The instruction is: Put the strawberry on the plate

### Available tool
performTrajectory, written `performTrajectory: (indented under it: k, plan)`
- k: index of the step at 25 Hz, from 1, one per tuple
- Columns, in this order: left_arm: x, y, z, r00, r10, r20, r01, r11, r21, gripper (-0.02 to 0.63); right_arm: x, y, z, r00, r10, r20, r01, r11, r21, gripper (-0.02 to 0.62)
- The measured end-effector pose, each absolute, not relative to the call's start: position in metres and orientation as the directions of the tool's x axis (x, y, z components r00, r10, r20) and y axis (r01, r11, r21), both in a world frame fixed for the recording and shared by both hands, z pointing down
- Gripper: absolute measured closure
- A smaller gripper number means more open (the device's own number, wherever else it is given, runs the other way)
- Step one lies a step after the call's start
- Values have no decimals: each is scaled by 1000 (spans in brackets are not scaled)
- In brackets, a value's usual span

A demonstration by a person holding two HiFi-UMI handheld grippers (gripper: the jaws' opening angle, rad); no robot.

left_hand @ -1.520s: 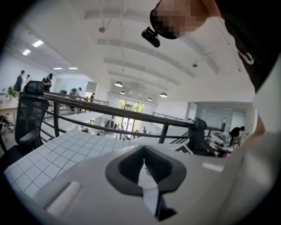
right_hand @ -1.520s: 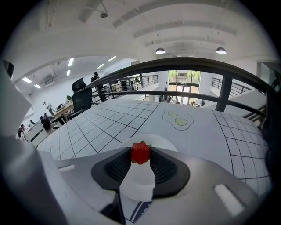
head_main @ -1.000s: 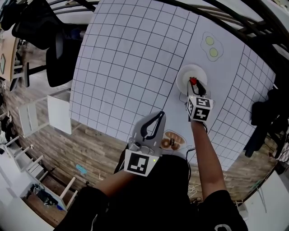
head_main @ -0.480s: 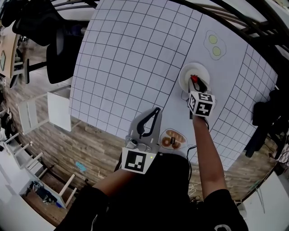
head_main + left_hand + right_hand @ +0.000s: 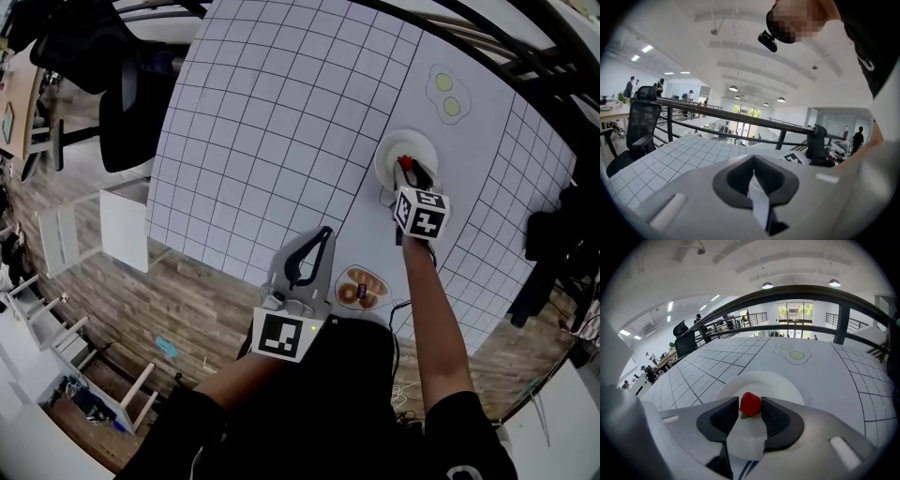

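A red strawberry (image 5: pixel 750 404) sits between the pads of my right gripper (image 5: pixel 750 411), just above the near part of a white plate (image 5: pixel 780 380). Both pads still touch it while the jaws are opening. In the head view that gripper (image 5: pixel 410 174) reaches over the plate (image 5: pixel 392 148) at the table's right side, and the strawberry (image 5: pixel 403 163) shows at its tip. My left gripper (image 5: pixel 322 234) hangs near the table's front edge, well left of the plate, with its fingertips together and nothing between them. In its own view the left gripper (image 5: pixel 753 177) points over the gridded table.
A flat piece with two yellow-green rounds (image 5: pixel 445 94) lies beyond the plate. A small dish of brown doughnuts (image 5: pixel 359 289) sits at the table's near edge between the arms. A black office chair (image 5: pixel 122 112) stands off the table's left side, and a dark railing (image 5: pixel 806 291) runs along the far side.
The right gripper has moved slightly forward over the plate with the strawberry. The left gripper has dropped back a little towards the person.
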State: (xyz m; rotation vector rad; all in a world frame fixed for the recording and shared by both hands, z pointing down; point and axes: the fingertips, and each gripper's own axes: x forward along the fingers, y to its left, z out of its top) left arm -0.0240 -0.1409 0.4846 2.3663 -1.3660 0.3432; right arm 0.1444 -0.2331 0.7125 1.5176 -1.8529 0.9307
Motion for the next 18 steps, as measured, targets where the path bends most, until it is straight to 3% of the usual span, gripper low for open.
performTrajectory:
  k: [10, 18]
  plan:
    - [-34, -129, 473, 500, -780, 377, -865, -464, 189, 597, 143, -226, 696, -199, -616, 762, -980, 111, -166, 400]
    - [-38, -115, 456, 536, -772, 342, -844, -499, 196, 597, 138, -207, 654, -192, -664, 723, -981, 123, -148, 400]
